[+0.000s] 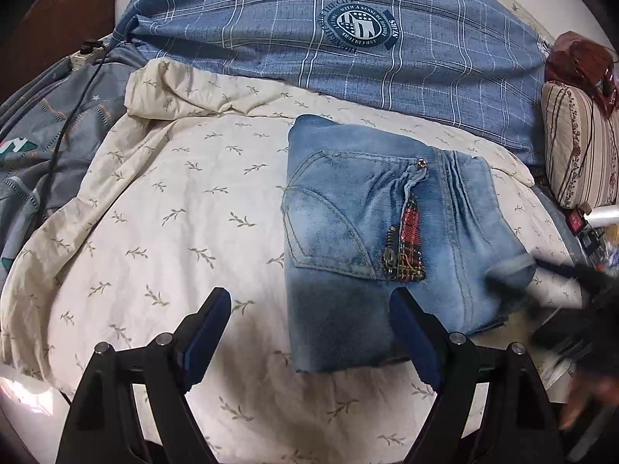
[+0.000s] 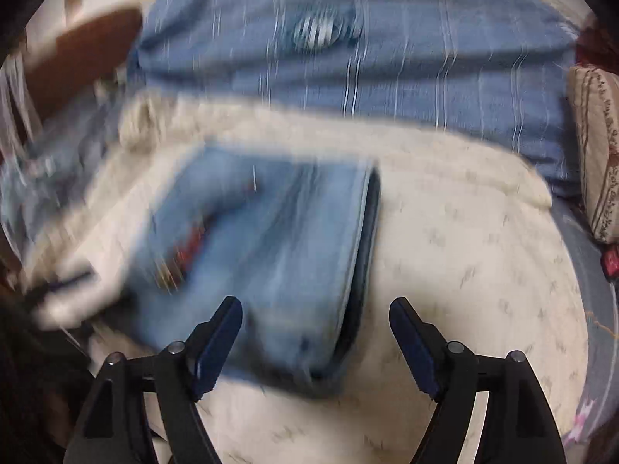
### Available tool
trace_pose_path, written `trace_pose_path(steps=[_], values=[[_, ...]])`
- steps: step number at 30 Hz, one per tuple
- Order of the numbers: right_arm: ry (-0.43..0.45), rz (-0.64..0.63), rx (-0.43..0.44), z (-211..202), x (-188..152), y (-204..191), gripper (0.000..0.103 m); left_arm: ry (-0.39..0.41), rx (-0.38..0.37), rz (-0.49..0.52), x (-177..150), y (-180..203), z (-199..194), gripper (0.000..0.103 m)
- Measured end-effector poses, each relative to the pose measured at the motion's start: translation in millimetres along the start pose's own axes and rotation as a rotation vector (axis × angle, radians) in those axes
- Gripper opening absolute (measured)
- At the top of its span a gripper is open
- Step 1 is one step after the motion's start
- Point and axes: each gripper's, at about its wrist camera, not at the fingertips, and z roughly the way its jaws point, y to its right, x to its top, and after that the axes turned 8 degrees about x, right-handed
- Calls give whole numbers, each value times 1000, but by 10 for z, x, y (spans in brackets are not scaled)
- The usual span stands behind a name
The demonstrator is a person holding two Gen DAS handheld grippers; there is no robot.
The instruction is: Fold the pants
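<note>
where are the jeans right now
The folded jeans lie on the cream leaf-print sheet, right of centre in the left wrist view, just below the blue checked quilt and ahead of the open left gripper.

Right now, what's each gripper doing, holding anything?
Left gripper: open, holding nothing.
Right gripper: open, holding nothing, over the folded jeans.

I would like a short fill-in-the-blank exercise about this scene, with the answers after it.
1. The folded jeans lie on a cream bedsheet printed with small ___.
2. Beside the back pocket of the jeans there is a red ___ patch.
3. The jaws of the left gripper are ___ and hold nothing.
4. The big pillow behind the jeans is ___ with white check lines.

Missing words: leaves; plaid; open; blue
</note>
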Motion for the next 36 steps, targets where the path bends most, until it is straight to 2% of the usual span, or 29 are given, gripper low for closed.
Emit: trace_pose_path(steps=[1, 2, 4, 8, 13, 18, 23, 28, 30, 33, 36], values=[[-38, 0, 9, 119, -54, 24, 81, -2, 3, 0, -7, 2, -15, 85], [-30, 16, 25, 129, -85, 42, 81, 1, 3, 6, -16, 8, -39, 85], [23, 62, 56, -20, -74, 96, 81, 13, 20, 22, -30, 20, -90, 85], [160, 72, 76, -381, -104, 148, 81, 22, 37, 17, -35, 17, -132, 85], [343, 85, 60, -728, -362, 235, 81, 25, 67, 26, -79, 46, -144, 85], [449, 55, 68, -904, -593, 139, 81, 55, 105, 41, -136, 101, -201, 85], [406, -19, 71, -872, -684, -7, 81, 93, 156, 55, -179, 163, -322, 85], [387, -21, 83, -926, -780, -71, 81, 110, 115, 85, -239, 252, -463, 86], [383, -27, 79, -963, -811, -101, 81, 119, 115, 82, -252, 268, -513, 91], [374, -33, 67, -1012, -837, -136, 81, 140, 100, 80, -265, 284, -586, 93], [378, -44, 58, -1078, -831, -179, 81, 143, 86, 86, -256, 290, -612, 101]])
